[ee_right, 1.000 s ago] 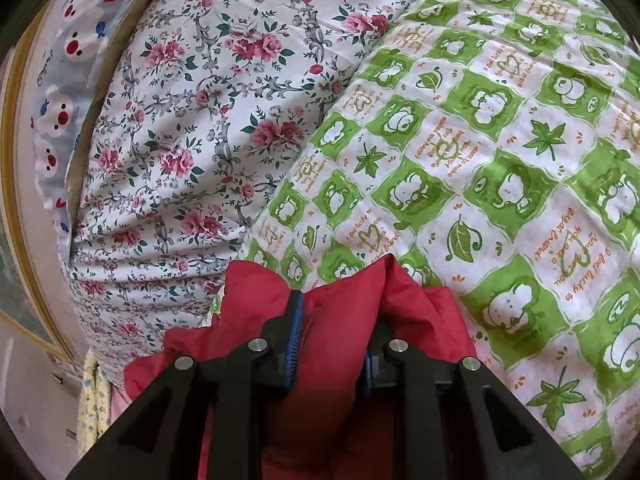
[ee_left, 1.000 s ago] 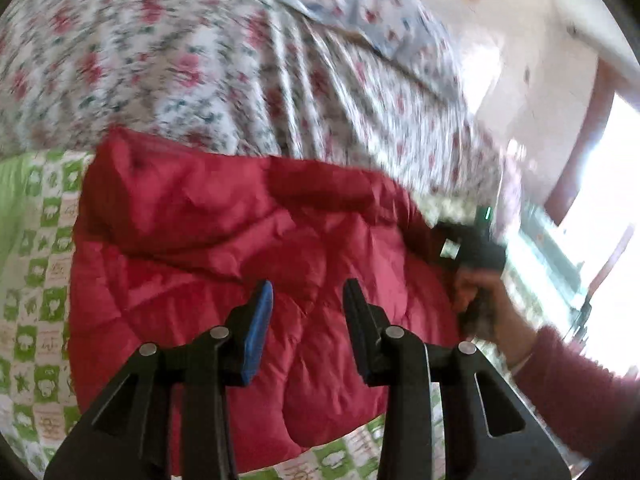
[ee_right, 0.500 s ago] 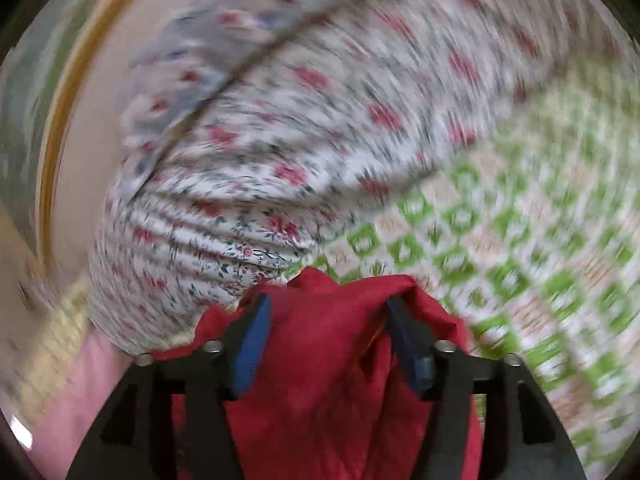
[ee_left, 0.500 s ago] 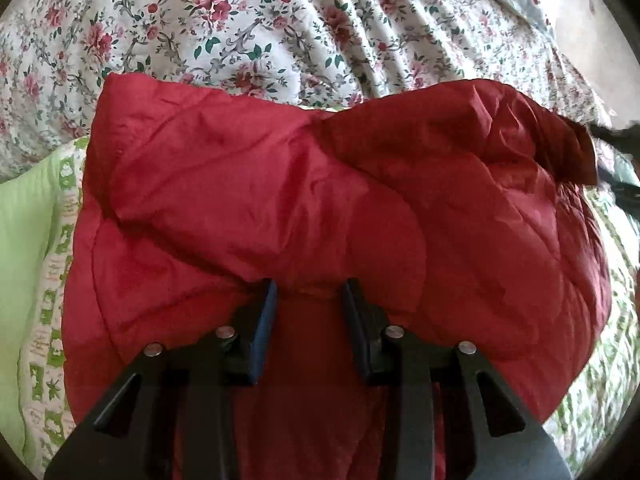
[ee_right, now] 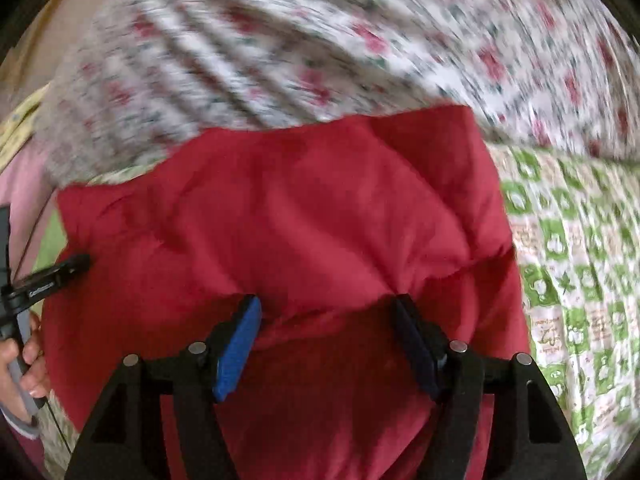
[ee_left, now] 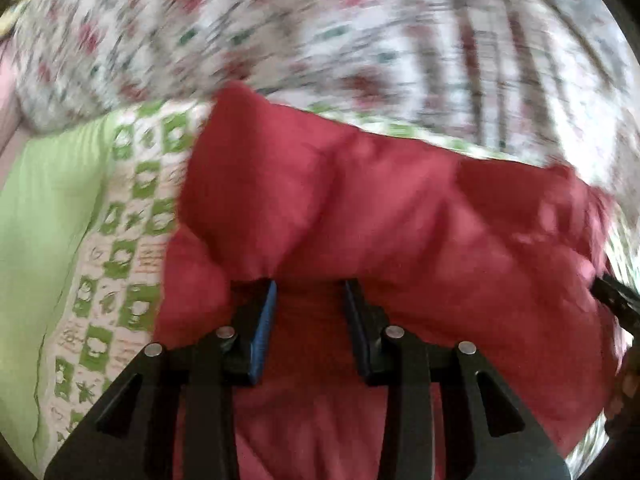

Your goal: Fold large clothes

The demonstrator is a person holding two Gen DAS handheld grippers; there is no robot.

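A red quilted jacket (ee_left: 380,208) lies folded over on the bed, its upper layer ending in a puffy fold right at both grippers' fingertips. My left gripper (ee_left: 310,284) points down onto it with its jaws partly apart, red fabric beneath and between them, not pinched. In the right wrist view the jacket (ee_right: 300,208) fills the middle. My right gripper (ee_right: 326,300) is opening, its jaws wide; fabric lies between the pads without being pressed. The left gripper (ee_right: 52,276), held by a hand (ee_right: 28,360), shows at the jacket's left edge.
The jacket rests on a green-and-white checked blanket (ee_left: 132,240) (ee_right: 568,280). A bulky floral quilt (ee_left: 360,40) (ee_right: 320,40) rises just behind it. A plain green sheet (ee_left: 48,208) lies at the far left. Both views are blurred by motion.
My right gripper let go of the red jacket's corner, opened wide, rolled and drew back. My left gripper came down onto the jacket, keeping the same gap between its jaws.
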